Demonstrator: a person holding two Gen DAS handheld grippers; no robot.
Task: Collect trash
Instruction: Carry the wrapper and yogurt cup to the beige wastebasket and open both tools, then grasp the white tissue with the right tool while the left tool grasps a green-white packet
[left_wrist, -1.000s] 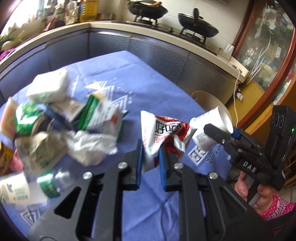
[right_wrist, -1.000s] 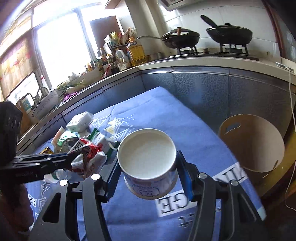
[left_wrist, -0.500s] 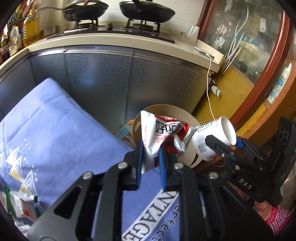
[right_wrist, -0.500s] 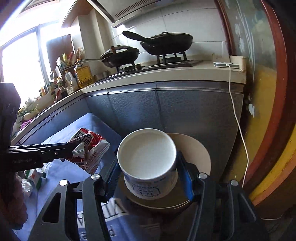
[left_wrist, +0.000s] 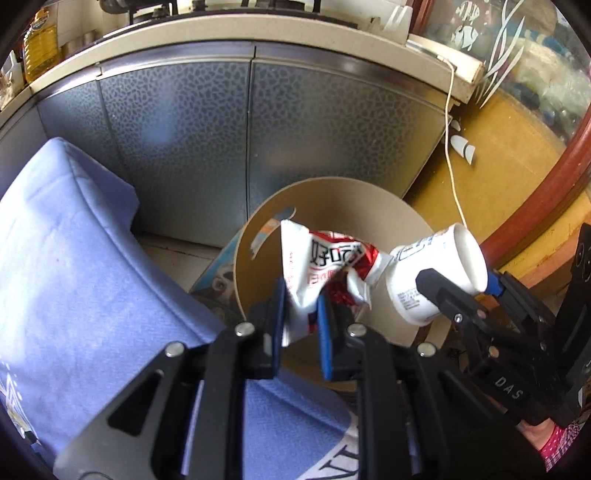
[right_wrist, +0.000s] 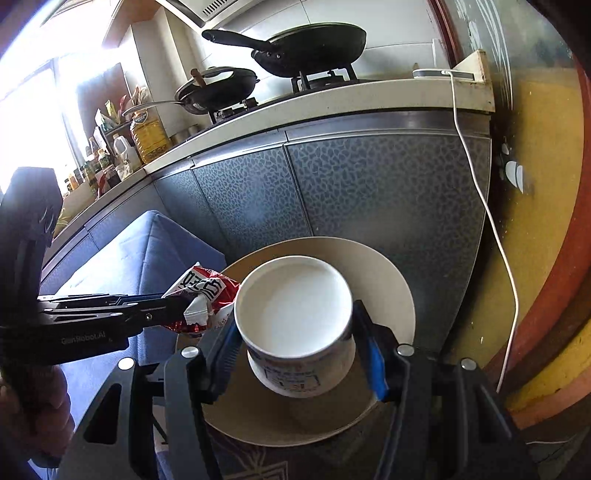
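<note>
My left gripper (left_wrist: 300, 309) is shut on a crumpled red and white snack wrapper (left_wrist: 317, 266) and holds it over the open tan round bin (left_wrist: 332, 195) on the floor. My right gripper (right_wrist: 297, 345) is shut on a white paper cup (right_wrist: 295, 317), also held above the bin (right_wrist: 388, 273). The cup (left_wrist: 432, 277) hangs just right of the wrapper, and the right gripper (left_wrist: 458, 284) shows in the left wrist view. The wrapper (right_wrist: 205, 295) and the left gripper (right_wrist: 186, 304) show at the left in the right wrist view.
The table with the blue cloth (left_wrist: 74, 277) ends just left of the bin. Grey cabinet doors (left_wrist: 221, 140) stand behind the bin under a counter with black pans (right_wrist: 306, 48). A white cable (right_wrist: 484, 206) hangs down the cabinet's right side. A wood-framed glass cabinet (left_wrist: 546, 110) is at the right.
Both grippers have swung from above the table's trash pile to the right and now hang over the bin, still holding the wrapper and the cup.
</note>
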